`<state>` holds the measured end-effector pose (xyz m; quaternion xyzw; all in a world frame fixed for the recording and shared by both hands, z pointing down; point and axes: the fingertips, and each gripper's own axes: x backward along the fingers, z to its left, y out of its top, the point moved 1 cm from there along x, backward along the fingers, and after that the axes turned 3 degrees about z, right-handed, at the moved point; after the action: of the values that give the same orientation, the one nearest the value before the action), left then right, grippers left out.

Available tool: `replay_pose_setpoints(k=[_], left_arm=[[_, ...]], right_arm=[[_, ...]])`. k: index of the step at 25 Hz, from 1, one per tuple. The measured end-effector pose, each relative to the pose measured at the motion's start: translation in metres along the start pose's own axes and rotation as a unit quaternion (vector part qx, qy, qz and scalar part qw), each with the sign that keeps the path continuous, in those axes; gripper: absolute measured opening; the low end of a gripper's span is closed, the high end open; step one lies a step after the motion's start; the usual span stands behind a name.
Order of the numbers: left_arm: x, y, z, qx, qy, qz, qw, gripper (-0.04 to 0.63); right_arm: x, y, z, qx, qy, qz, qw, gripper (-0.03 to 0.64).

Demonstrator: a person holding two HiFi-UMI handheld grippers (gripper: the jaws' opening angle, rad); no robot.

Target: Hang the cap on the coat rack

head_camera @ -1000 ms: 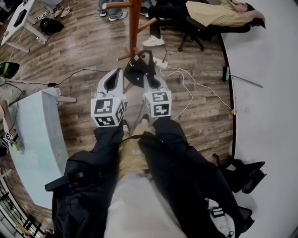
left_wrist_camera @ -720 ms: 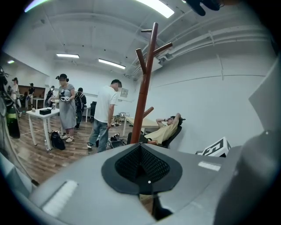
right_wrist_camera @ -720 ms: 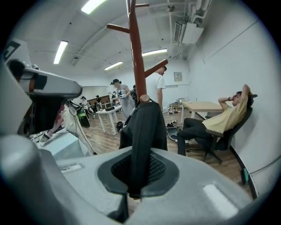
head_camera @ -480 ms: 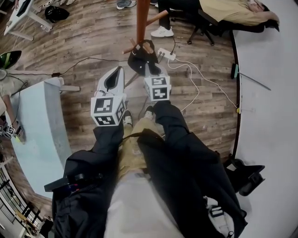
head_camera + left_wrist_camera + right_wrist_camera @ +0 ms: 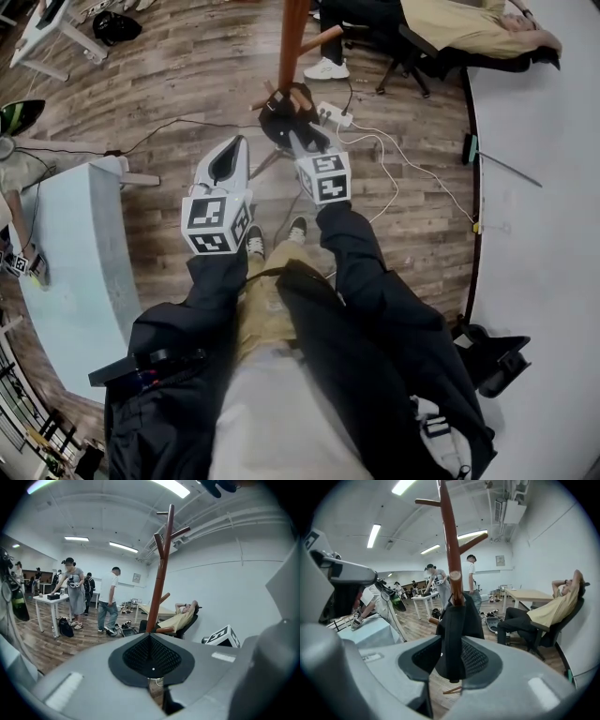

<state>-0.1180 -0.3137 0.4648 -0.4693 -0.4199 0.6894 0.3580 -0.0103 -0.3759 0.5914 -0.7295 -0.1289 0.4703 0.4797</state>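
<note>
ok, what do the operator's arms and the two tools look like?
Both light grey moulded plastic tools, left tool and right tool, are alike: black mesh pads, a white cube with black square markers at the rear. Both arms wear black jacket sleeves. No cables on either.

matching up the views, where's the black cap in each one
head view: cap top centre, hanging on the coat rack.
left gripper view: cap not visible.
right gripper view: cap at centre, hanging from the coat rack.
shared landmark: the coat rack's brown pole, in all three.
</note>
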Motion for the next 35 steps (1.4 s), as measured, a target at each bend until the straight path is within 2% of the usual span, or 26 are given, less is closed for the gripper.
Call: replay_pose_setpoints(k=[9,16,20,27,31,35], left_arm=[[-0.004,0.027,-0.014,-0.004,-0.025,-0.03,0.9992,-0.002],[-0.003,0.047,-0.024,-0.01,-0.033,-0.052,0.998,-0.002],[0.003,0.069,-0.029,-0.015,-0.034,-0.073,0.9967,-0.002],[0.012,0.106,-0.039,-0.032,-0.031,-0.102,0.9938,-0.002],[0.014,0.115,-0.046,-0.043,-0.03,-0.106,0.993,-0.002],[0.013,0.119,-0.055,-0.047,-0.049,-0.11,0.9916,-0.002]], right_arm=[[0.074,0.052,0.004,-0.006,-0.028,-0.078,0.997,0.115],[0.109,0.095,0.02,0.016,-0.031,-0.124,0.992,0.003],[0.124,0.115,0.025,0.022,-0.031,-0.14,0.989,0.002],[0.158,0.167,0.033,0.023,-0.045,-0.215,0.975,0.002],[0.169,0.185,0.039,0.032,-0.044,-0.239,0.969,0.0],[0.173,0.195,0.041,0.027,-0.037,-0.25,0.967,0.0]])
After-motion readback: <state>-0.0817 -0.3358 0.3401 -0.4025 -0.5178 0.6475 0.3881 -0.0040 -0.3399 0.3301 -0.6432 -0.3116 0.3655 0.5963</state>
